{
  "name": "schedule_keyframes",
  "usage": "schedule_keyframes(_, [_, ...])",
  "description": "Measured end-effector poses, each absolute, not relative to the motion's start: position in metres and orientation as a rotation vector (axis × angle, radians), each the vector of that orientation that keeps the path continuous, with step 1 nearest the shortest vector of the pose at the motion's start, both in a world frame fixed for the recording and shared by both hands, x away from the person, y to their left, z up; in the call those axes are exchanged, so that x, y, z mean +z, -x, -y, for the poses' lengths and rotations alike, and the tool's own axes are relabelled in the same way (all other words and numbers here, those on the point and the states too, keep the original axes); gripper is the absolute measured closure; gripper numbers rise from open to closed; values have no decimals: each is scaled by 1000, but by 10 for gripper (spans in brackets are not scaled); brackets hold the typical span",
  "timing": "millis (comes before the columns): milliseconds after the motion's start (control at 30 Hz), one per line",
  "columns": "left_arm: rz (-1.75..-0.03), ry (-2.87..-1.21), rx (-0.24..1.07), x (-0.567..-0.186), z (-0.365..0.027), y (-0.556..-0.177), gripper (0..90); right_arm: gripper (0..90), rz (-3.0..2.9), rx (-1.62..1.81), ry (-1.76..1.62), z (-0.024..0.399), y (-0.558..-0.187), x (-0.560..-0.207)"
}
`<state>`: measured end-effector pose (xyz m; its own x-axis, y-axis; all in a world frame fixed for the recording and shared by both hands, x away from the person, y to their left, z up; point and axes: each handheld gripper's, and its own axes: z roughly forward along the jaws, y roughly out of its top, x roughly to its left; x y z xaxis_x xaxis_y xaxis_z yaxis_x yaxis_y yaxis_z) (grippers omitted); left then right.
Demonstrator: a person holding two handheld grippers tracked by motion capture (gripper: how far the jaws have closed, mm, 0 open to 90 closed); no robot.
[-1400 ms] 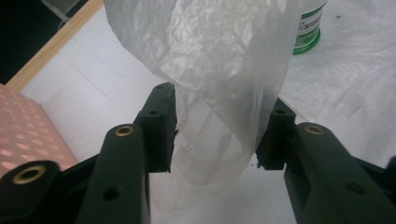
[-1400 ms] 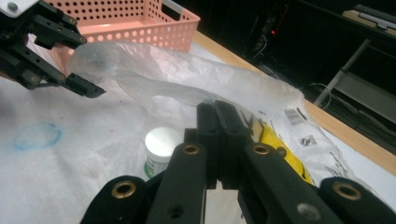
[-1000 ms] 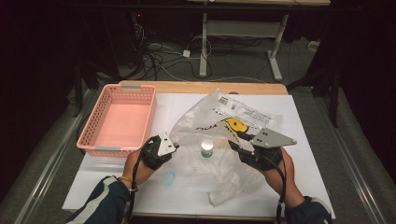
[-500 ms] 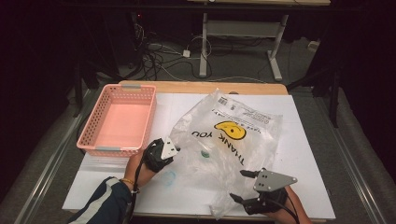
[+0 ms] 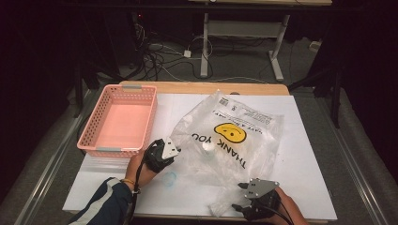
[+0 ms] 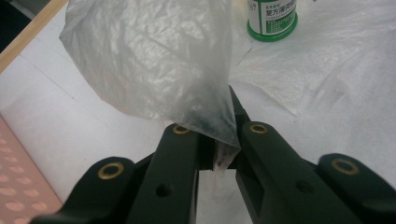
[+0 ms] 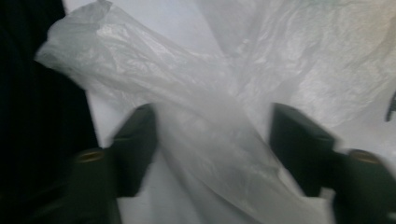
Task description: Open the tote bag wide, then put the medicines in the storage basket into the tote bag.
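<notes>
A clear plastic bag (image 5: 234, 140) printed with a yellow smiley and "THANK YOU" lies spread on the white table cover. A small white bottle (image 5: 205, 146) with a green label (image 6: 272, 18) stands at the bag's middle, seen through the film. My left gripper (image 5: 174, 148) is at the bag's left edge. In the left gripper view it (image 6: 218, 140) is shut on a pinched fold of the bag (image 6: 154, 60). My right gripper (image 5: 237, 197) is at the table's front edge, open, with the bag's twisted front corner (image 7: 205, 116) lying between its jaws (image 7: 212, 121).
An empty pink basket (image 5: 91, 136) stands at the left on the white cover (image 5: 309, 168). The wooden table edge (image 5: 202, 87) runs along the back. Beyond it are cables and a desk frame on the dark floor.
My right gripper has pulled back from the bag's right middle to the front edge and now straddles the bag's front corner. The bag has settled flatter over the bottle. The left gripper barely moved.
</notes>
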<state>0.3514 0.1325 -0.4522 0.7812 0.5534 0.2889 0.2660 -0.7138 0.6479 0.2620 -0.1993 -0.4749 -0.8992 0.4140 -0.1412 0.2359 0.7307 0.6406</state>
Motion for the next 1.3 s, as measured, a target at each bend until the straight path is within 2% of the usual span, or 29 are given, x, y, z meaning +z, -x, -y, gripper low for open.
schedule_keyframes(167, [-608,-2365,625,-453,-134,-351,863,730,-2658,942,-532,199,-269,-474])
schedule_keyframes(233, [-608,-2363,624,-452,-135,-351,862,811,-2647,924,-528,198,-271,-474])
schedule_keyframes(267, [-609,-2359,624,-452,-135,-351,862,811,-2647,924,-528,198,-271,-474])
schedule_keyframes(300, [-611,-2355,625,-452,-135,-351,863,852,-2614,956,-540,200,-272,-471])
schedule_keyframes(467, [-614,-2330,625,-451,-137,-350,863,881,-2559,1019,-569,205,-276,-464])
schedule_keyframes(1300, [-613,-2335,652,-451,-139,-346,863,885,-2458,1080,-542,209,-277,-453])
